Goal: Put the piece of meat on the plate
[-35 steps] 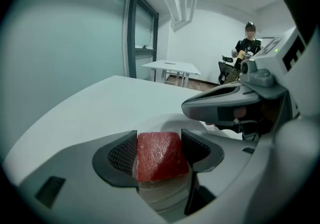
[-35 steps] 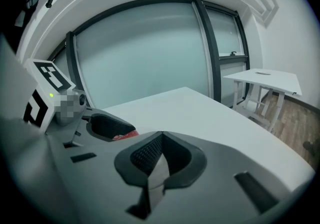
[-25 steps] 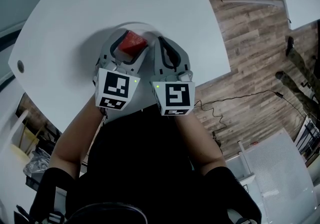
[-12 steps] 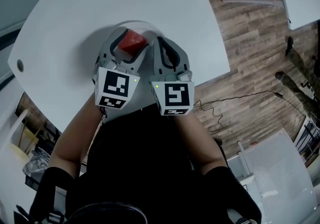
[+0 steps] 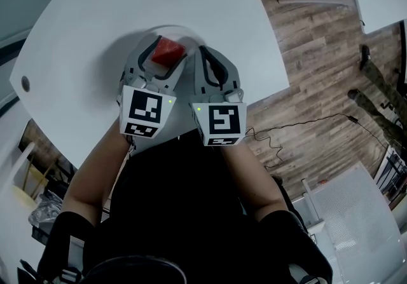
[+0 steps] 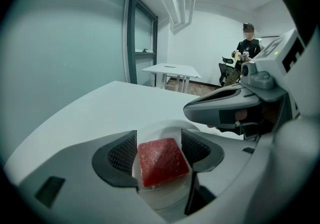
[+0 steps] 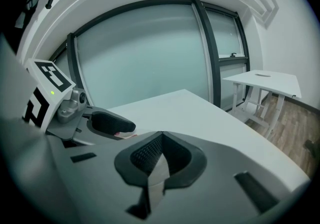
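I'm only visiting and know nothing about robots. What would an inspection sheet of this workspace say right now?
Surface: white table, bare apart from the plate.
Job's things: red meat held over the white plate; whether it touches the plate cannot be told.
Clutter: nothing seen.
Grippers: left gripper has its jaws closed on the meat; right gripper is beside it with its jaws together and empty.
Cables: one thin cable on the wood floor, off the table.
Surroundings: glass wall, another white table, a person at the far end of the room.
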Tool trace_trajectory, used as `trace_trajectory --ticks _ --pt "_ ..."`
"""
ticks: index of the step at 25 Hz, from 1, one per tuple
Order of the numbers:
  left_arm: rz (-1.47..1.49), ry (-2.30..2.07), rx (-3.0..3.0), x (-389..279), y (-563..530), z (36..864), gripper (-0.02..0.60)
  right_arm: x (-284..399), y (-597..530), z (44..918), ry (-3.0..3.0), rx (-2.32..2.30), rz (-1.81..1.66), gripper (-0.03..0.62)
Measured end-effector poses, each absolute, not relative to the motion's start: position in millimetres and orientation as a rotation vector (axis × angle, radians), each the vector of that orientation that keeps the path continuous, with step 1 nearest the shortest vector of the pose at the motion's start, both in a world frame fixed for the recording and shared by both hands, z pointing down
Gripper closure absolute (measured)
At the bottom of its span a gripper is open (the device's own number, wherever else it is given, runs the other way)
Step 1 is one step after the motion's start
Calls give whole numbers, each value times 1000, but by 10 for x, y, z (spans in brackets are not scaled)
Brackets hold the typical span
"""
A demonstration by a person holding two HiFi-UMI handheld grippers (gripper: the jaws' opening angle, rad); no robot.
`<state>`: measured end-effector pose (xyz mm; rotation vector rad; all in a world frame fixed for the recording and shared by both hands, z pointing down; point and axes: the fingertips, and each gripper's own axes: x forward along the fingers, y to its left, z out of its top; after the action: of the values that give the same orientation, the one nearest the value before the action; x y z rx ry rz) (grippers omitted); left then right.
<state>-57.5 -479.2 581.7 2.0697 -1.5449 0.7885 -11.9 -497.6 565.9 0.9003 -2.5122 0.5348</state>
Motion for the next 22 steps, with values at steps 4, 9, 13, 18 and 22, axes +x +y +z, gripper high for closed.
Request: trace_trajectory --ticks 4,9,13,18,22 --pt "760 -1560 2095 -533 -4781 5713 302 -101 -4941 5585 -2525 903 520 592" --pt "715 -1660 2103 -571 -4750 5500 421 -111 -4876 5439 -2549 900 490 592" --pt "680 -1753 2090 -618 -4702 5343 521 -121 -4817 5308 -2573 889 447 592" --pt "631 -1832 2099 -601 -4623 5106 578 -145 -4709 5076 -2612 865 384 592" --pt "544 -1889 2130 -543 -4562 4843 578 -154 -4601 4863 -2653 838 339 592"
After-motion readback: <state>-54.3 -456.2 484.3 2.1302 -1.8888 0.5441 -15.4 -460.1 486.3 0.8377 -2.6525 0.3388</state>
